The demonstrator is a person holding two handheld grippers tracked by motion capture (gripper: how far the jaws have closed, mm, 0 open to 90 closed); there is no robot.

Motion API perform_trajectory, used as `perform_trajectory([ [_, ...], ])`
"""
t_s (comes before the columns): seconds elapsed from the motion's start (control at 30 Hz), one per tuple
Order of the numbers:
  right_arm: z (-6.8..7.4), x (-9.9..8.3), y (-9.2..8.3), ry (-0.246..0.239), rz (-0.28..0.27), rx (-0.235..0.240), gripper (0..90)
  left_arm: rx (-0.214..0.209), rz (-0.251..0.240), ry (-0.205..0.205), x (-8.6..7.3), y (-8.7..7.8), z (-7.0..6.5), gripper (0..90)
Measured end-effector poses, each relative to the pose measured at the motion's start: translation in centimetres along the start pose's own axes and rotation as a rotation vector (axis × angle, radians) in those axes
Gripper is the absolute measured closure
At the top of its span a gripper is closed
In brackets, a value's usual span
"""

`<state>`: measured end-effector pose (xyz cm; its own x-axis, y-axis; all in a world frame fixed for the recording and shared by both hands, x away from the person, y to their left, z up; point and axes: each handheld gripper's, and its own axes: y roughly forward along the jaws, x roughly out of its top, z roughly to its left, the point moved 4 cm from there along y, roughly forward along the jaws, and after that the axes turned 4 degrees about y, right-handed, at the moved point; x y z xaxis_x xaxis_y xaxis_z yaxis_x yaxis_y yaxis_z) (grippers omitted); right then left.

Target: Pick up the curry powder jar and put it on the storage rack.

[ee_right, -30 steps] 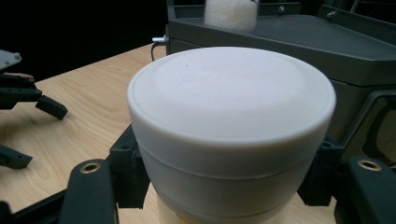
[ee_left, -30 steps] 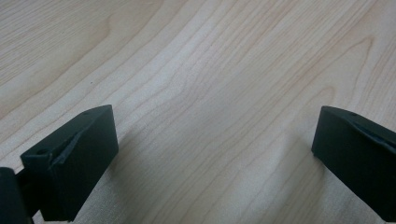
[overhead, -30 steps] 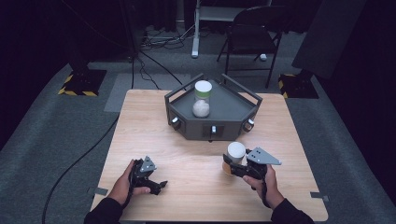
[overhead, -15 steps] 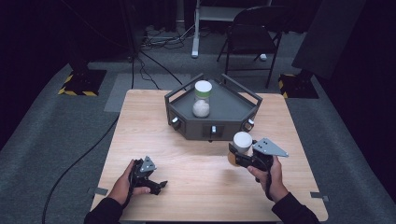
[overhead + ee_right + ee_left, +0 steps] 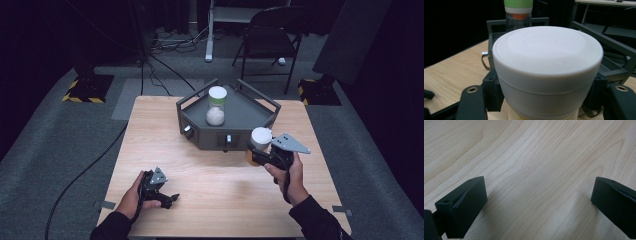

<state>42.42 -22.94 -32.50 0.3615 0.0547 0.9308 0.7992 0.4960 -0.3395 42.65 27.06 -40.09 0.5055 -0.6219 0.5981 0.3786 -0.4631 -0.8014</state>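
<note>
We work at a pale wooden table (image 5: 200, 150) with a clear grain, standing on grey carpet. Toward its far edge sits a dark grey, angular tray (image 5: 260, 107) with raised rails and small knobs on its front wall — it rests directly on the wood. Near the front left corner our left gripper (image 5: 167, 199) lies low against the tabletop, jaws spread wide over bare grain. The rest of the wood we see is plain — light, evenly lit.
</note>
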Motion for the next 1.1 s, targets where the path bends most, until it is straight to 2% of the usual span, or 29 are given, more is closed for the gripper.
perform_trajectory([
  [0.23,0.3,1.6,0.6,-0.009,-0.019,-0.029,33.2,0.0,0.001,0.001,0.0,0.0,0.0,0.3],
  [0.6,-0.1,3.7,1.9,-0.004,-0.04,-0.059,33.2,0.0,0.0,0.001,0.0,0.0,0.0,0.3],
  [1.1,-1.0,5.0,4.6,0.014,-0.047,-0.087,33.2,0.0,0.0,0.001,0.0,0.0,0.0,0.3],
])
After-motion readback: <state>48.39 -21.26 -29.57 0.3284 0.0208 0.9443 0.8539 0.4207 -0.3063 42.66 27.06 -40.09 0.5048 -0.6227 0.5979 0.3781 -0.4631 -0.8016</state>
